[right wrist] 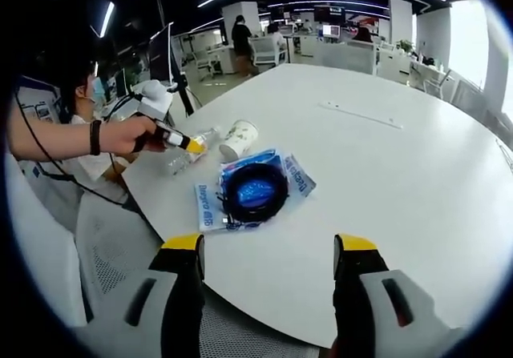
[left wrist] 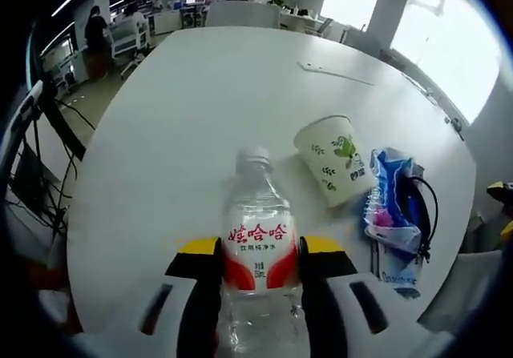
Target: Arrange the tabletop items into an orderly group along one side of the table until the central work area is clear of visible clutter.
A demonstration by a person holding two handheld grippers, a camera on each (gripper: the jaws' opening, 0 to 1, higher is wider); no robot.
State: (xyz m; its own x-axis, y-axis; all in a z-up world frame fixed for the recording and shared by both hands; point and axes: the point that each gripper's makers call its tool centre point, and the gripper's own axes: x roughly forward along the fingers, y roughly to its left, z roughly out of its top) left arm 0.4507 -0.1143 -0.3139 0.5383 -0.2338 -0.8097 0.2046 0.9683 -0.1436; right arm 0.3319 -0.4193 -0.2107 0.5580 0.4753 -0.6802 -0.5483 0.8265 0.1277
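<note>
Your left gripper (left wrist: 258,274) pinches the water bottle (left wrist: 258,238); your right gripper (right wrist: 268,254) hangs spread, holding nothing. Paper cup (left wrist: 335,159) and blue packet (left wrist: 391,206) already sit grouped near the edge, so the bottle likely remains.

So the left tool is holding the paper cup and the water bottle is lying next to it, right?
Not quite. The left tool is holding the water bottle, not the paper cup. The cup is the one lying on its side next to it on the table. The left gripper view shows this.
</note>
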